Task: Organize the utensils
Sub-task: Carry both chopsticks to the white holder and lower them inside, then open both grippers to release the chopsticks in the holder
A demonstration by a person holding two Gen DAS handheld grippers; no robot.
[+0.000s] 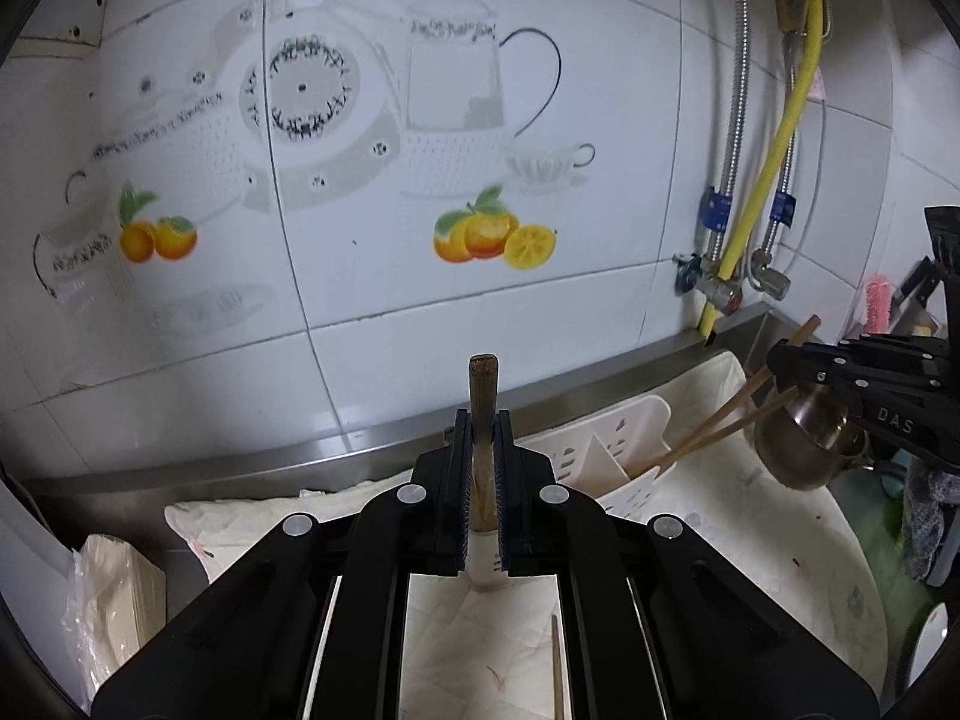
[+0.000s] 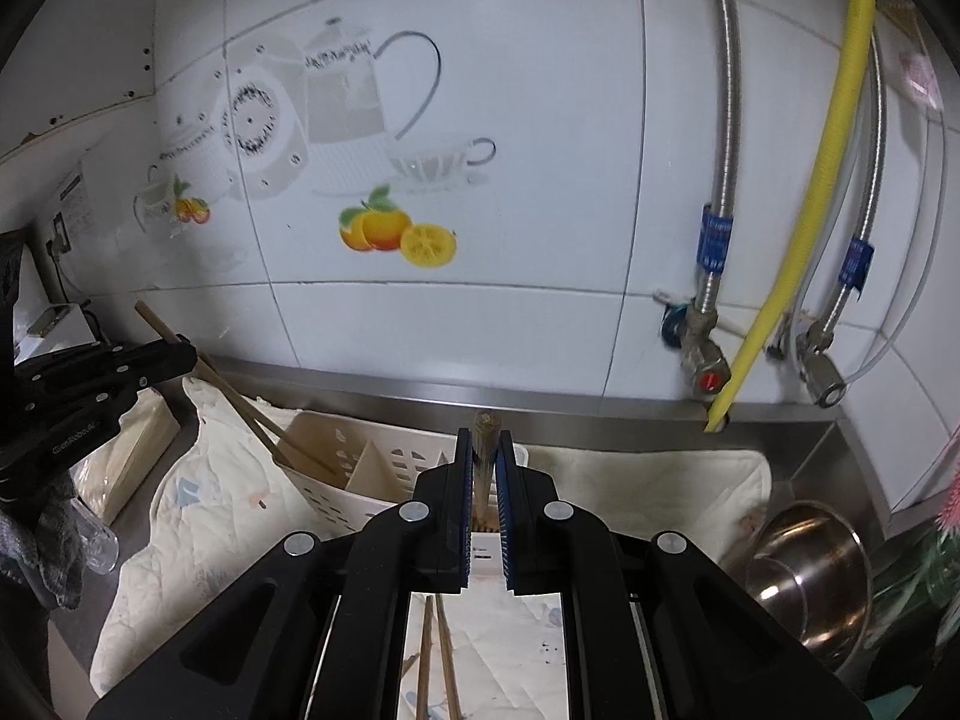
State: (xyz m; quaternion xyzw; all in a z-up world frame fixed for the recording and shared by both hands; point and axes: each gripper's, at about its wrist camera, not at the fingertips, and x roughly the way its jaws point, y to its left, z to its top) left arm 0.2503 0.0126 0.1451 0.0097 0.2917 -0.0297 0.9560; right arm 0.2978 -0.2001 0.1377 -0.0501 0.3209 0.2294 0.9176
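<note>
Overhead, left gripper (image 1: 482, 444) pinching chopstick (image 1: 482, 384), caddy (image 1: 600, 450) rim beside.

Dim, bluish light (edges bowed, corners black).

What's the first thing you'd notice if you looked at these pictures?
The painted oranges on the white wall tiles, beside the bright yellow hose running down the right. Below, each gripper pinches a wooden chopstick upright: the left gripper, the right gripper, above a white utensil basket.

Probably a home kitchen: teapot-printed wall tiles (image 1: 456, 120), steel counter (image 2: 540, 405), cutlery caddy (image 2: 360, 474).
</note>
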